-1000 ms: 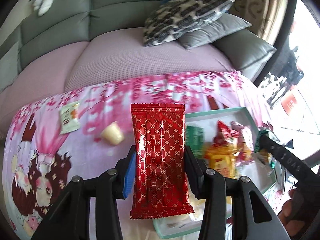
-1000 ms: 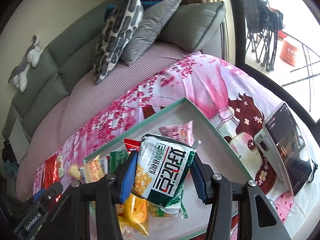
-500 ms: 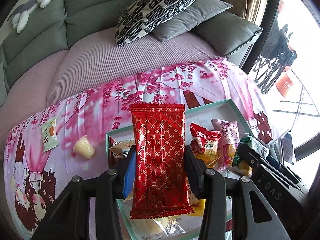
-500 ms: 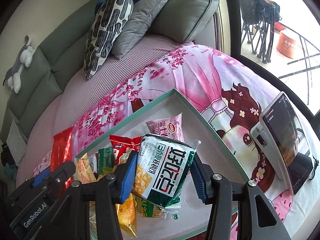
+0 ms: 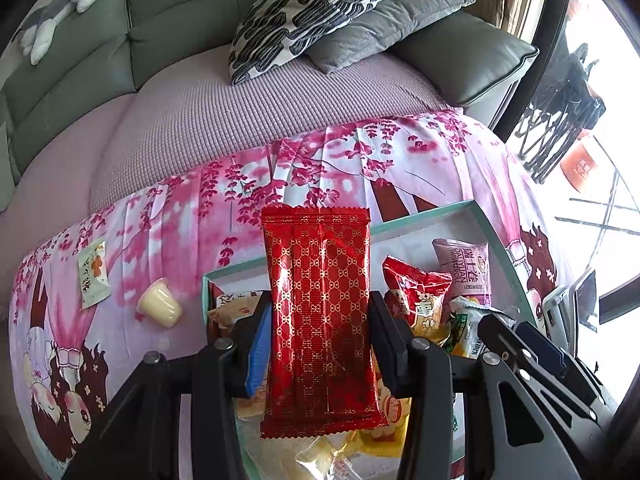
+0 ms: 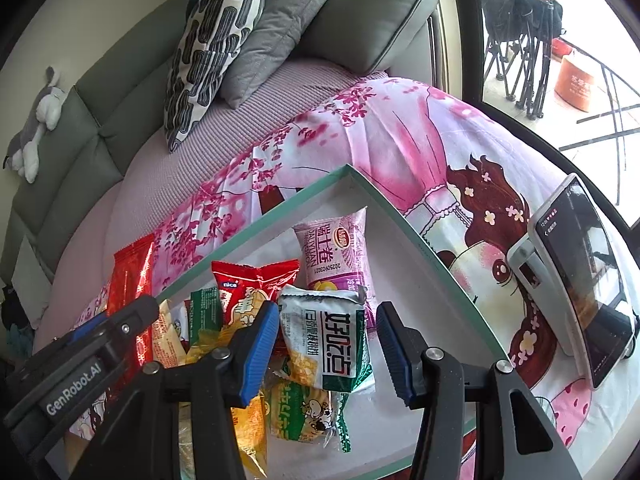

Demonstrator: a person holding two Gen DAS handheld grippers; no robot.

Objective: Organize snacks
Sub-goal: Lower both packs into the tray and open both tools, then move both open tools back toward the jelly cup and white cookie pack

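Observation:
My left gripper (image 5: 318, 340) is shut on a red patterned snack packet (image 5: 320, 300) and holds it above the teal-rimmed white tray (image 5: 420, 220). My right gripper (image 6: 328, 344) is open over the tray (image 6: 392, 208). A green-and-white packet (image 6: 324, 340) lies in the tray between its fingers, on other snacks. A red packet (image 6: 250, 292) and a pink roll packet (image 6: 336, 256) lie in the tray. The left gripper and its red packet (image 6: 130, 276) show at the left of the right wrist view.
A pale jelly cup (image 5: 160, 308) and a small green-white sachet (image 5: 94, 274) lie on the pink cloth left of the tray. A phone on a stand (image 6: 576, 276) stands right of the tray. A sofa with cushions (image 5: 320, 8) lies behind.
My right gripper has opened and let go of the green-and-white packet, which now lies in the tray. My left gripper has moved right over the tray with the red packet.

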